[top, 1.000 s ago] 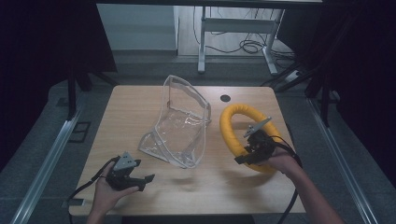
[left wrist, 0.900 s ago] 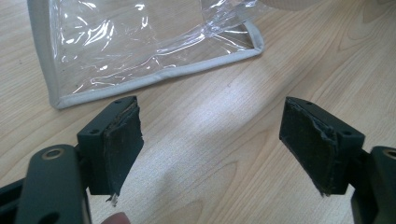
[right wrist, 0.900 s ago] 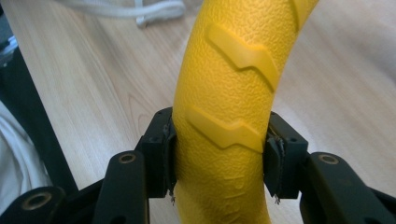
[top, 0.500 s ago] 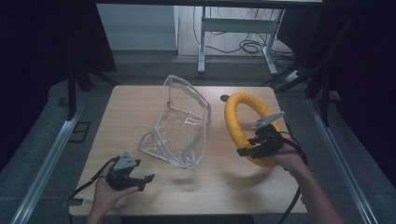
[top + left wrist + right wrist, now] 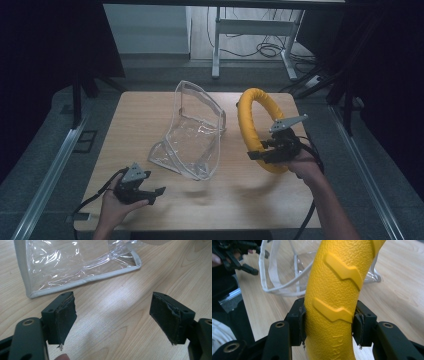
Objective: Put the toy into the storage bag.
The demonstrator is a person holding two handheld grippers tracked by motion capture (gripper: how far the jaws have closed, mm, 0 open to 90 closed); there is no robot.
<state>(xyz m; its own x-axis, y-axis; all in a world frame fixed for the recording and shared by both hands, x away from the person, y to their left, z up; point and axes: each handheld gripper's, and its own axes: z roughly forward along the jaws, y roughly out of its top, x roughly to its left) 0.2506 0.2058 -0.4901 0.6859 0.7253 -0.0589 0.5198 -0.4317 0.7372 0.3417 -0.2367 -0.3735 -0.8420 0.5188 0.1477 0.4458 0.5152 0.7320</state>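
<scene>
A: Which step is in hand?

B: The textured yellow foam ring (image 5: 256, 131) is clamped in the right gripper (image 5: 274, 150), raised beside the clear plastic zip pouch (image 5: 192, 132). The left gripper (image 5: 145, 189) rests with jaws apart.

A: And next?

B: The pouch mouth probably needs to be held open and the ring lowered in.

Overhead view; two close jaw-level views

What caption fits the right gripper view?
Right gripper clamped on a textured yellow ring above the wooden table, clear bag behind.

Bag (image 5: 192, 132) mid-table (image 5: 130, 115), ring (image 5: 255, 125) just right of it, left gripper (image 5: 159, 191) before the bag
</scene>
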